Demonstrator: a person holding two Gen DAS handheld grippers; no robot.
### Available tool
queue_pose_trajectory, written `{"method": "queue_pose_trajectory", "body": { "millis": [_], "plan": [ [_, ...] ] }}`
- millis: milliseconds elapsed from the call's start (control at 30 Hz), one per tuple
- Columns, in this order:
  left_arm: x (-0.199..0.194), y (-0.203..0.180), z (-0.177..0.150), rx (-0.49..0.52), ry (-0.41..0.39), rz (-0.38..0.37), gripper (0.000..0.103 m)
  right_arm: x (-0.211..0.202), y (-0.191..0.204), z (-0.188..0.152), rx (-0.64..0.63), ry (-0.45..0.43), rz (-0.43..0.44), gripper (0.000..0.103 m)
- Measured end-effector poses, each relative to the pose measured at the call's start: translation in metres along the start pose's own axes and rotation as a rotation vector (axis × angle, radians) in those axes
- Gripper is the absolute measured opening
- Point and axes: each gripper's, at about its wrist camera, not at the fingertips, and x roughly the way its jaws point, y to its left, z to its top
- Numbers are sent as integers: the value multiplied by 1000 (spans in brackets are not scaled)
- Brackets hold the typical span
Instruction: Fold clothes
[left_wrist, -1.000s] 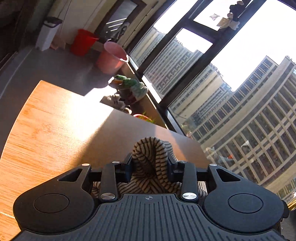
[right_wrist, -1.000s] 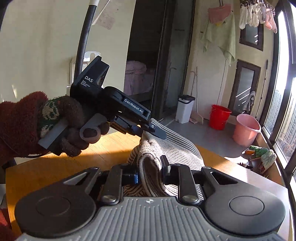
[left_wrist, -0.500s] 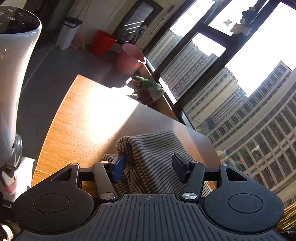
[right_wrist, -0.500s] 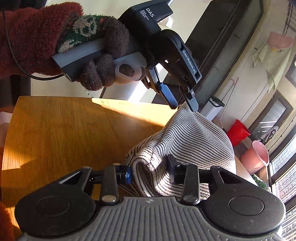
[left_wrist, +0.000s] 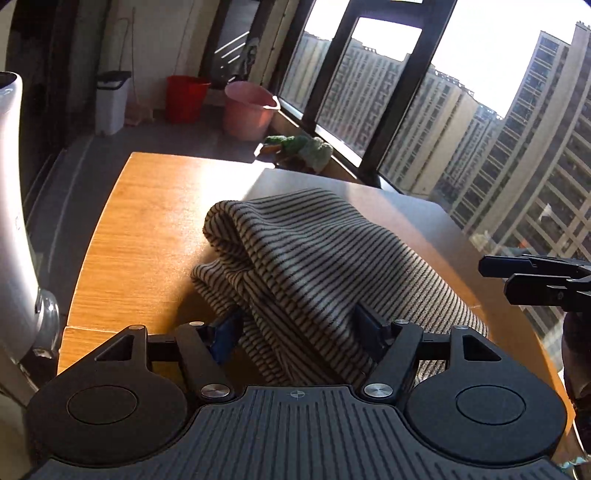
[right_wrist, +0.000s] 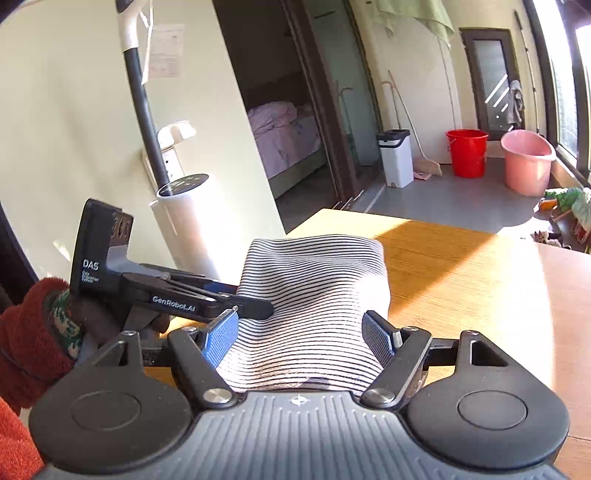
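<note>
Striped garment (left_wrist: 310, 251), bundled into a loose folded heap, is shown lying on the wooden desk (left_wrist: 147, 229) near its front edge, partly in sun and partly in shade. The left hand-held gripper (left_wrist: 299, 325) is seen with its jaws opening, the cloth lying between the pads but not pinched by them. The right hand-held gripper (right_wrist: 303, 332) is likewise opening, with striped fabric between its blue pad (right_wrist: 221, 336) and the opposite one, and no clamping is visible. In the right wrist view, the left tool is seen gripped by a gloved hand (right_wrist: 85, 317) at the garment's left side.

The step in hand is judged to be the release of a completed fold. It is best done by letting the jaws part fully before the tools are drawn back, so that no layer is snagged and dragged. Withdrawal straight along the fingers, low and level, is advised, since the heap looks lofty and easily disturbed.
</note>
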Motion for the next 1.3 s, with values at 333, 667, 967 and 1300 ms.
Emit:
{"method": "queue_pose_trajectory", "body": {
  "millis": [333, 667, 967, 1300],
  "plan": [
    [-3, 35, -10, -202, 82, -172, 69, 41, -20, -44, 122, 94, 40, 82],
    [26, 48, -16, -330, 97, -354, 58, 26, 66, -48, -347, -1, -189, 63],
    [-26, 12, 17, -74, -78, -195, 57, 45, 73, -50, -431, 24, -350, 64],
    [-4, -3, -11, -26, 13, -253, 52, 40, 78, -52, -386, -11, -360, 69]
  ]
}}
